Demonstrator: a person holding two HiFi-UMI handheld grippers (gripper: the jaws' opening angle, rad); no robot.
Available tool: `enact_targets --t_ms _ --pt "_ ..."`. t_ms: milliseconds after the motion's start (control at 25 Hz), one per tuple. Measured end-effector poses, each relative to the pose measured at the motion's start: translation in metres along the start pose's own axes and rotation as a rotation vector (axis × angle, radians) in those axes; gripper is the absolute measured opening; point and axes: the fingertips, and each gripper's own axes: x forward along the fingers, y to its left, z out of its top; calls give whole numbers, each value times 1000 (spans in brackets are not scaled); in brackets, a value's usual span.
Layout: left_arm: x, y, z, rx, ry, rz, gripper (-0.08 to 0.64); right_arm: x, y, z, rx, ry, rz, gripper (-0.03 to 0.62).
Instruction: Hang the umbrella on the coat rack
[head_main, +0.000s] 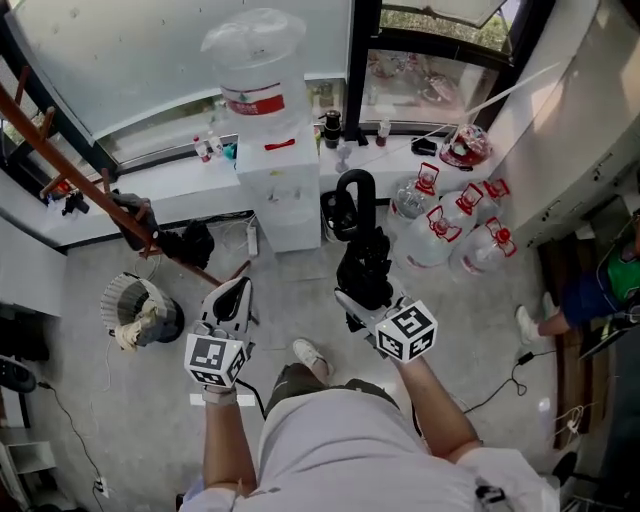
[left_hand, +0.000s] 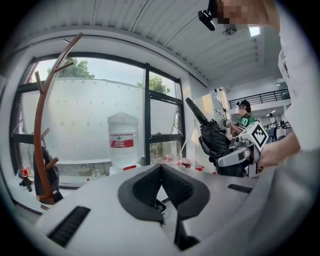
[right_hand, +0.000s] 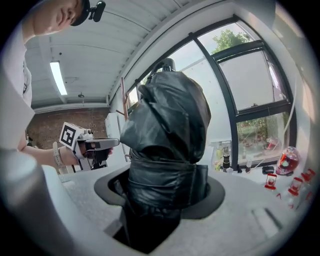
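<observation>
black folded umbrella (head_main: 366, 262) is clamped around its bundled canopy by the right gripper (head_main: 356, 303). its long axis runs up and away from the person, with the hooked handle (head_main: 355, 192) at the far end. left gripper (head_main: 233, 297): jaws pressed together, nothing between them. the brown wooden coat rack (left_hand: 36, 140) stands well apart, to the left.

Coat rack (head_main: 75, 160) left of water dispenser (head_main: 285, 195)

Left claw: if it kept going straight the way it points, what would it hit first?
Probably the white water dispenser; the left claw points toward it across the floor. Depth is unclear, so it might just miss it.
</observation>
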Motion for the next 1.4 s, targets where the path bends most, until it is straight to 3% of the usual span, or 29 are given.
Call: enact_targets --t_ms 320,640,1040,1400 --pt "59 81 8 -22 15 18 2 103 -36 41 -50 35 50 262" --pt "63 130 4 -66 38 128 2 191 -35 70 -60 48 204 262" --pt "71 211 2 -135 59 409 2 309 -33 96 -80 127 505 262" --pt "55 254 1 -209 41 658 2 382 4 95 -130 238 774 262"
